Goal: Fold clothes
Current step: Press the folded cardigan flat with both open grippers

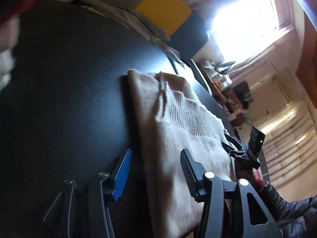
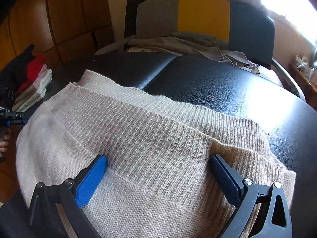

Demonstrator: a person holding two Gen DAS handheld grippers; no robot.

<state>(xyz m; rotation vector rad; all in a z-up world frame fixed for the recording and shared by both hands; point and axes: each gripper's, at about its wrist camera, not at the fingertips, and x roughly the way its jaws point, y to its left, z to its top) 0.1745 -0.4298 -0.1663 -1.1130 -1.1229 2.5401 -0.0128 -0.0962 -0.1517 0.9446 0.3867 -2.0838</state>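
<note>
A beige knitted sweater (image 2: 138, 138) lies partly folded on the black padded surface (image 2: 227, 87), its ribbed hem doubled over on top so the layers stack evenly. The right claw (image 2: 158, 170) is released, its jaws spread wide over the ribbed band, and seems to be pressing or smoothing the knit flat, not pinching it. The left claw (image 1: 156, 166) is also released, with one finger beside the sweater's edge and the other over the cloth, probably placed to catch that edge for the next fold. A pile of folded clothes (image 2: 33, 87) sits at the far left of the surface, kept well apart to leave working room. More unfolded garments (image 2: 178, 41) wait on the chair (image 2: 204, 15) behind.
</note>
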